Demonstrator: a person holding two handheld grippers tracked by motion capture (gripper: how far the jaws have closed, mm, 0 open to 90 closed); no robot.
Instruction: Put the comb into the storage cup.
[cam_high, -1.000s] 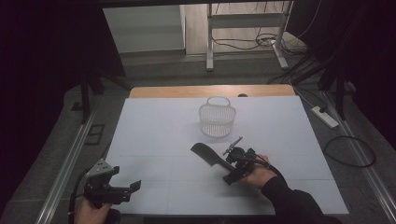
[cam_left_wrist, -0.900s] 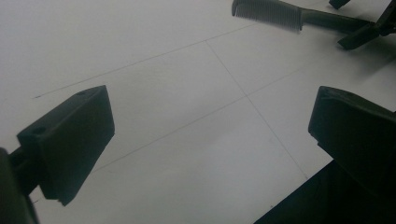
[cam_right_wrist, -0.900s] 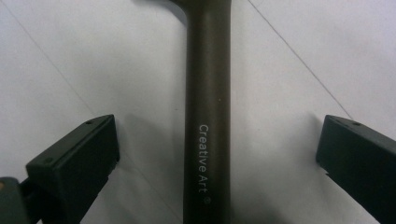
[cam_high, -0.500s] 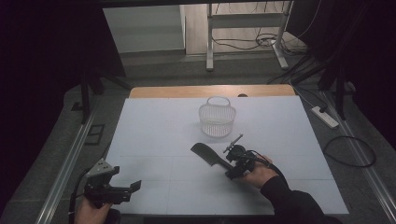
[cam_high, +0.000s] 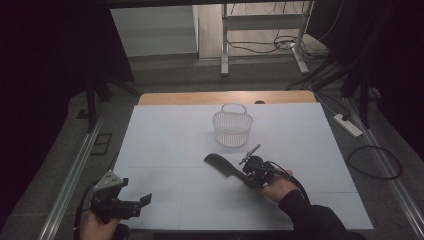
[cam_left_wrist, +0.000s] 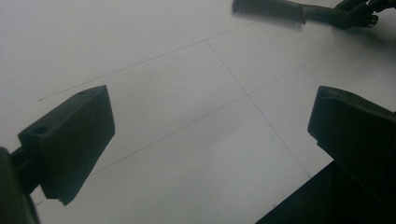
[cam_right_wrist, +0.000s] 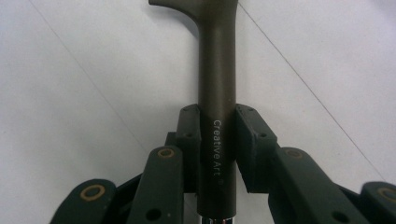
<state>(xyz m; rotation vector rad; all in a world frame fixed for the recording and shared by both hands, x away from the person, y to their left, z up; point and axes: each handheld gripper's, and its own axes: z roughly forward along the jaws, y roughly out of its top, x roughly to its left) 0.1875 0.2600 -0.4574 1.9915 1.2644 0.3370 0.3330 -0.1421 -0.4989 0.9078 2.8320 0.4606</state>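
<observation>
While right claw (cam_right_wrist: 217, 140) stays clamped, comb (cam_high: 220, 163) unmoved

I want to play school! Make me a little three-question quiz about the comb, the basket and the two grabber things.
1. True or false: the right gripper is squeezing the handle of the dark comb.
2. Which is right about the white basket?
A. The comb lies inside it.
B. It stands on the table, beyond the comb and apart from it.
C. The left gripper is lifting it.
3. Fill in the gap: the left gripper has its jaws ____ and nothing between them.

Key
1. True. Both jaws press on the handle, which reads "Creative Art".
2. B.
3. Open.
</observation>
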